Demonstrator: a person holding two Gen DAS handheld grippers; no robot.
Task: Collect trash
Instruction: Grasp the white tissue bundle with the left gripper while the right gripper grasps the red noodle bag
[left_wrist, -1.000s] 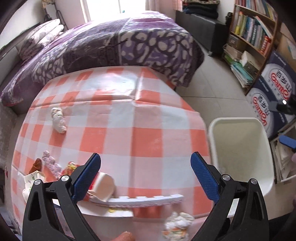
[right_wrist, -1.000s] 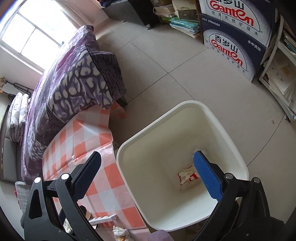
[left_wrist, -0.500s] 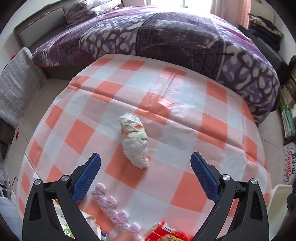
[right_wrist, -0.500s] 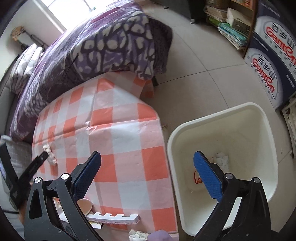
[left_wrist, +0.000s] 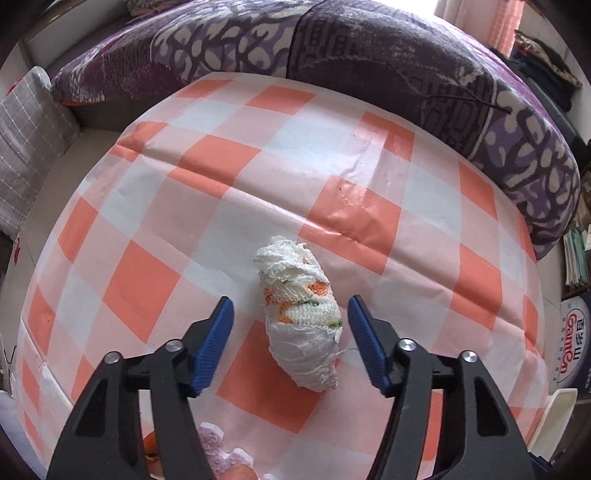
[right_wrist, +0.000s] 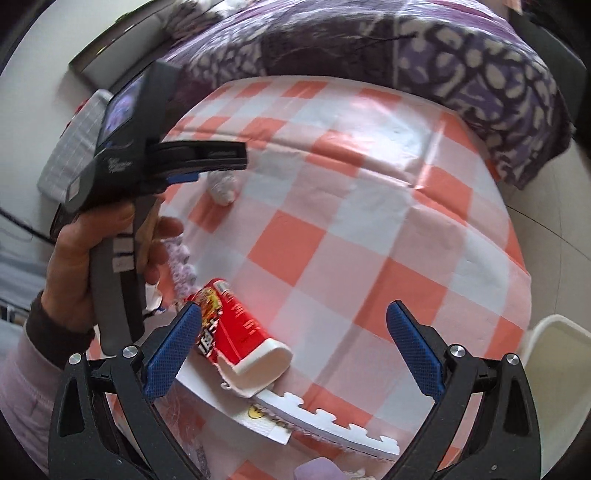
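Note:
A crumpled white tissue wad (left_wrist: 301, 321) with orange and green marks lies on the orange-checked tablecloth (left_wrist: 332, 177). My left gripper (left_wrist: 290, 321) points down over it with its jaws closing. The wad sits between the blue pads, and a small gap shows on each side. In the right wrist view a hand holds that left gripper (right_wrist: 207, 162) over the same wad (right_wrist: 221, 186). My right gripper (right_wrist: 295, 314) stands wide open above a torn red paper cup (right_wrist: 236, 328), gripping nothing.
A white toothed foam strip (right_wrist: 332, 424) and a lilac bumpy piece (right_wrist: 181, 266) lie near the cup. The white bin (right_wrist: 554, 354) stands off the table's right edge. A purple-covered bed (left_wrist: 369, 55) runs behind the table.
My left gripper came down around the tissue wad and its jaws narrowed. My right gripper swung from above the bin to over the table by the red cup.

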